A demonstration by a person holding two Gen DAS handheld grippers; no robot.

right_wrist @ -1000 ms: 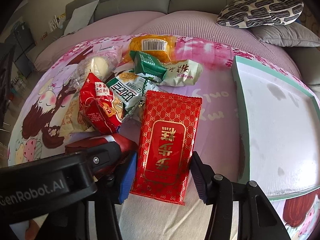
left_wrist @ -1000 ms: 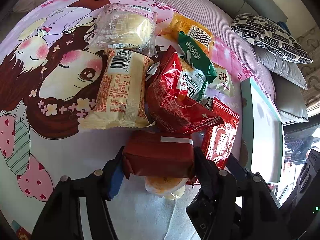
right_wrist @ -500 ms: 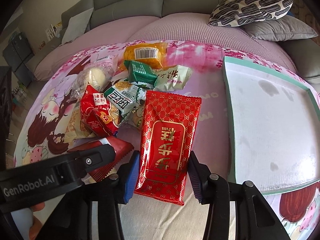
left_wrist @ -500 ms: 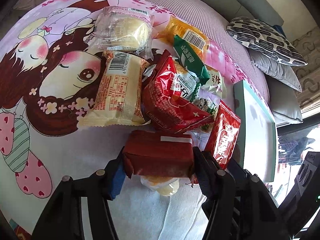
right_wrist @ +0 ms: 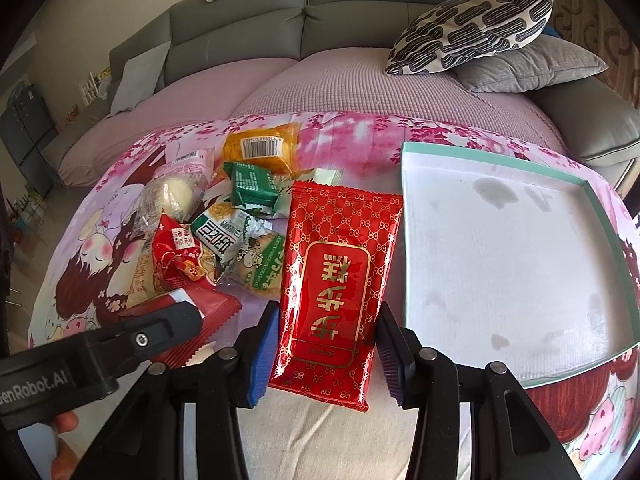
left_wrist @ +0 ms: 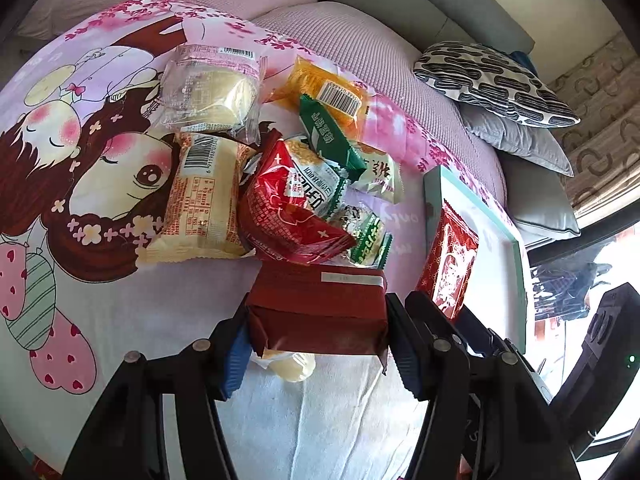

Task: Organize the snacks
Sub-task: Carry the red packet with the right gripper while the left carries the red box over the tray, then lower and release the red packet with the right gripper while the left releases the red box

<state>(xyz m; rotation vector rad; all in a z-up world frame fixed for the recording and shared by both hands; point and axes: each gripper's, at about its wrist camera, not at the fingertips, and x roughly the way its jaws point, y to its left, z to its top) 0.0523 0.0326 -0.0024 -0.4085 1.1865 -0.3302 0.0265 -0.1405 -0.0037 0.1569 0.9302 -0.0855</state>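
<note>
Snacks everywhere on the cartoon-print sheet (left_wrist: 100,300). Left gripper (left_wrist: 316,340) has its jaws clamped on a dark red packet (left_wrist: 318,316), held above a pale yellow jelly cup (left_wrist: 290,366). Right gripper (right_wrist: 326,354) pinches a shiny red pouch with gold lettering (right_wrist: 338,276), just beside the teal-rimmed tray (right_wrist: 404,240). Rest of the pile (right_wrist: 224,220) sits further left: green, orange and cream wrappers overlapping. Patterned cushion (right_wrist: 468,28) sits on the grey sofa (right_wrist: 340,12) behind.

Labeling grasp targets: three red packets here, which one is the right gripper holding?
The flat red packet with the gold lattice print, clamped in the right gripper. The dark red packet sits in the left gripper; the crumpled red bag lies in the pile.
</note>
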